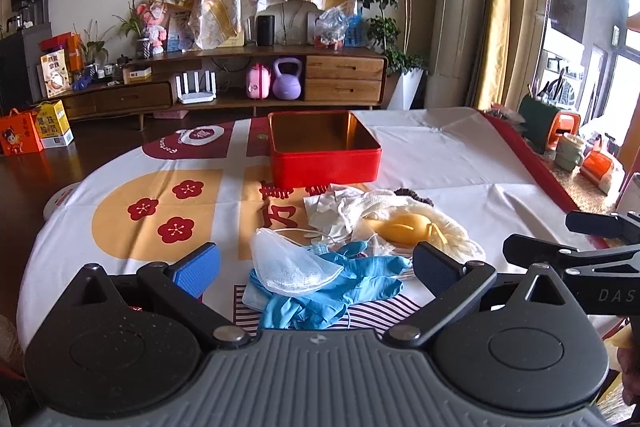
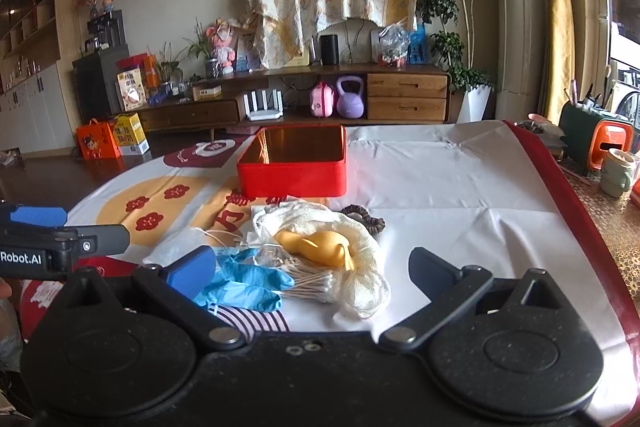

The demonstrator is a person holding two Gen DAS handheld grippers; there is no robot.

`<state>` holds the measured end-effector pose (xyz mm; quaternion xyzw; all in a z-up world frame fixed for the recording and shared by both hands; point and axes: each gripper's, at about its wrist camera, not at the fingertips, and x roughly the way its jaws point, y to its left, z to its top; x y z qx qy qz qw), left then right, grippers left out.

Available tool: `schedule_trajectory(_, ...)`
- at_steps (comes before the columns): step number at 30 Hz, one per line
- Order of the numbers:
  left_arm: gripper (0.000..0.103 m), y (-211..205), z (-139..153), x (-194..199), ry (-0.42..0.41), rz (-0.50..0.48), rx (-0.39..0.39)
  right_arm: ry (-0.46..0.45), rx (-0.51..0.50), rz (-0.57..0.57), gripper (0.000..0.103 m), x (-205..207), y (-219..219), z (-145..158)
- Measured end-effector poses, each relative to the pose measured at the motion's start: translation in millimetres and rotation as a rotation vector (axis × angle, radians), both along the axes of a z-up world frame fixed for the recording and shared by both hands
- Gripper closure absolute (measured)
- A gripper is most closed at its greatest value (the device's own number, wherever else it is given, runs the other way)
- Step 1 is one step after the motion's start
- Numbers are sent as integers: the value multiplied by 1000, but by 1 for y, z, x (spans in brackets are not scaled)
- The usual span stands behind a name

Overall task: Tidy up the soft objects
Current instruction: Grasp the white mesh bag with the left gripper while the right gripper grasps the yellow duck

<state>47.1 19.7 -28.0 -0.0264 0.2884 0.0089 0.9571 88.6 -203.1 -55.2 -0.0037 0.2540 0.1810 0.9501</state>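
Daylight enters from the overexposed window at right; the white patterned tablecloth is evenly bright. Focus sharp centrally. Strong fisheye curvature, dark corner vignetting.

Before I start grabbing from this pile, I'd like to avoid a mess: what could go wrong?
1. The blue gloves, white mesh and thin cords overlap, so lifting one may drag others.
2. The cotton swabs lie loose beside the yellow balloon; a pinch there could scatter them.
3. The red tin sits behind the pile, so carried items may trail over it.
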Motion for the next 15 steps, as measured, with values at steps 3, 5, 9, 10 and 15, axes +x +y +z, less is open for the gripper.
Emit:
schedule_trajectory(3, 0, 4, -9, 19, 43, 13, -11, 22, -31, 16, 0, 18, -2, -7)
schedule_trajectory(5, 0, 10, -15, 33, 71, 26, -26, 34, -54, 22, 0, 30, -4, -11)
schedule_trajectory(9, 0, 18, -29, 57, 107, 54, -32, 69, -68, 42, 3, 58, -6, -20)
schedule_trajectory(10, 0, 17, -32, 62, 119, 60, -28, 72, -69, 52, 5, 65, -6, -22)
schedule_trajectory(15, 0, 13, -50, 82, 160, 55, -1, 91, -76, 124, 12, 92, 5, -29)
